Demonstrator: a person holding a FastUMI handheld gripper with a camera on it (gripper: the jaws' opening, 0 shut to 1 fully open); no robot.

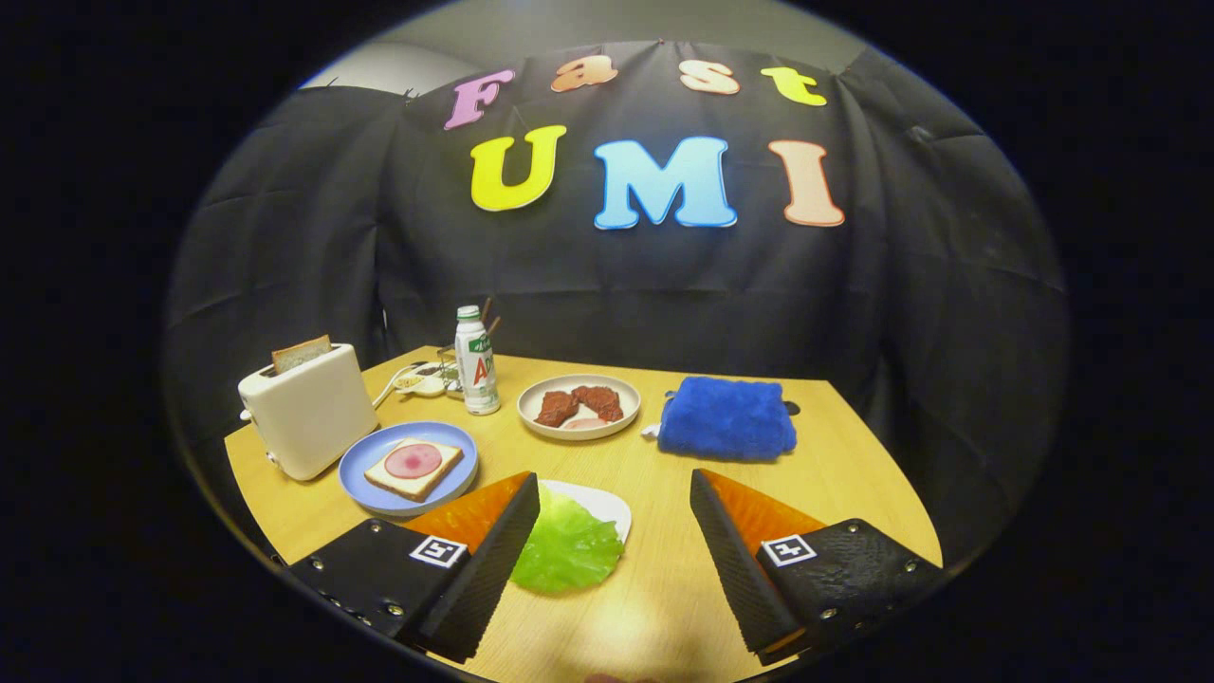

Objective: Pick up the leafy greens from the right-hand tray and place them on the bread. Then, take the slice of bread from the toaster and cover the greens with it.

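A green lettuce leaf (567, 548) lies on a small white plate (605, 501) on the wooden table, right beside my left finger and partly behind it. My gripper (615, 489) hangs open above the table with nothing between its fingers. Beyond the left finger sits a blue plate (365, 460) holding a slice of bread (413, 468) topped with a round pink slice of ham. Left of that plate stands a cream toaster (305, 411) with a slice of bread (302, 353) sticking up from its slot.
A white bottle (476, 360) stands at the back by a power strip (417, 381). A beige plate with pieces of meat (579, 406) sits mid-table. A blue fluffy cloth (726, 418) lies to its right. The table's edges curve close on both sides.
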